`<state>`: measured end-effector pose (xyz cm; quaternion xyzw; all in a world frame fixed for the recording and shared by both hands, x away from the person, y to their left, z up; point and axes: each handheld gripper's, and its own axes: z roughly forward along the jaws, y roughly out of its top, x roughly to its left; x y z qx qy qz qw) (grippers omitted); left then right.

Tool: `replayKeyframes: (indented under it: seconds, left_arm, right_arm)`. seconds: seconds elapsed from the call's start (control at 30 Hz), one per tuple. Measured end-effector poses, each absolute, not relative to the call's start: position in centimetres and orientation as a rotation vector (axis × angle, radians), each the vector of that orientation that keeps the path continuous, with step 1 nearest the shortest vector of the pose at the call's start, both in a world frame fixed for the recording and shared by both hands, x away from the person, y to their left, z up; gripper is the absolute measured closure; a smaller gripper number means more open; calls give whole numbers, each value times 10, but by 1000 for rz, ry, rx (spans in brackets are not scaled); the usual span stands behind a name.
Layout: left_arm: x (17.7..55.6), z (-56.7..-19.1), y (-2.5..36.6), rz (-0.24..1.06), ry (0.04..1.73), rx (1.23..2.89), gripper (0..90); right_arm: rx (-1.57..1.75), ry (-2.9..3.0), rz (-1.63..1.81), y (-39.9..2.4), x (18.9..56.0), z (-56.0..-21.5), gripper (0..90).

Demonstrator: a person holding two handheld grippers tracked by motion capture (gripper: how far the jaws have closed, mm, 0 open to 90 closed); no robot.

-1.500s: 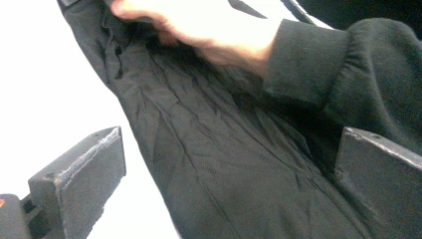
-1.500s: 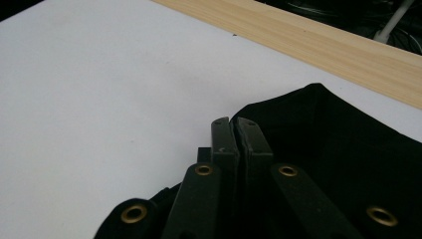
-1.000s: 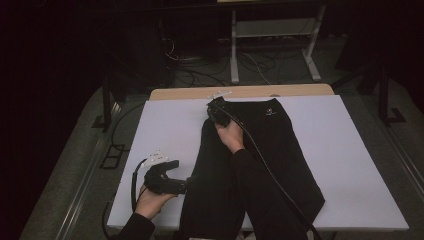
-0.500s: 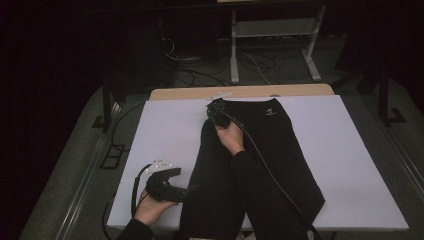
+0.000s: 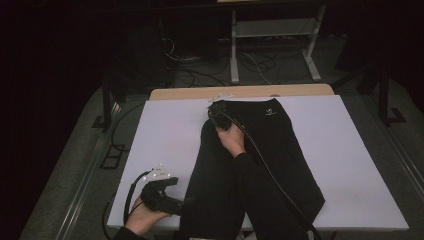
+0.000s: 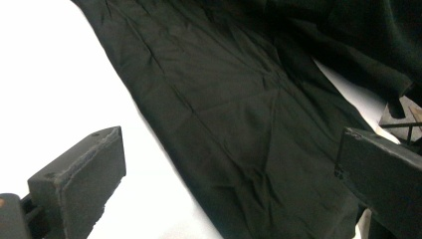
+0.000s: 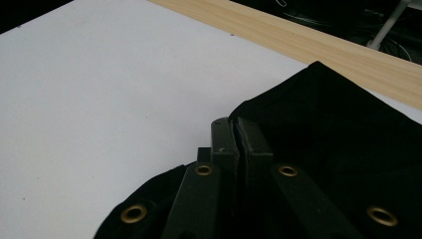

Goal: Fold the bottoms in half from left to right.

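A black garment (image 5: 285, 145) lies flat on the white table (image 5: 165, 130), running from the far edge toward the person. My right gripper (image 5: 216, 108) rests at the garment's far left corner, and its jaws (image 7: 234, 130) are shut with the black cloth (image 7: 348, 139) pinched at their tips. My left gripper (image 5: 181, 206) sits low near the table's front edge, pointing at the garment's left side. Its jaws (image 6: 226, 144) stand wide open, with the garment's edge (image 6: 239, 124) lying between them and untouched.
A bare wooden strip (image 5: 190, 93) runs along the table's far edge. The right gripper's cable (image 5: 265, 165) trails over the garment and the person's dark sleeve. Behind the table stands a metal frame (image 5: 272, 35) with loose cables on the floor.
The left hand and its open gripper have slid slightly toward the table's near edge. The right gripper has stayed put on the garment's corner.
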<state>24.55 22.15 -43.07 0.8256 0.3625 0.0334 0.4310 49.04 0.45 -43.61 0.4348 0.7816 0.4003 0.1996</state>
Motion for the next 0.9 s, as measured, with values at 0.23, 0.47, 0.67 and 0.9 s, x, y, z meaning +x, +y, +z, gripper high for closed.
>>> replayKeyframes:
  seconds: [0.23,0.47,0.67,0.9]
  left_arm:
    - [242,-438,225,36,889,2093,0]
    - [239,-440,229,-9,852,2130,0]
    - [236,-443,230,-39,828,2156,2]
    - [235,-443,231,-53,814,2149,46]
  right_arm:
    - [1199,2193,1107,6,490,-438,858]
    - [1204,2188,1110,6,490,-438,858]
    - [1196,2190,1105,5,489,-437,858]
    - [1195,2177,1122,4,488,-433,857]
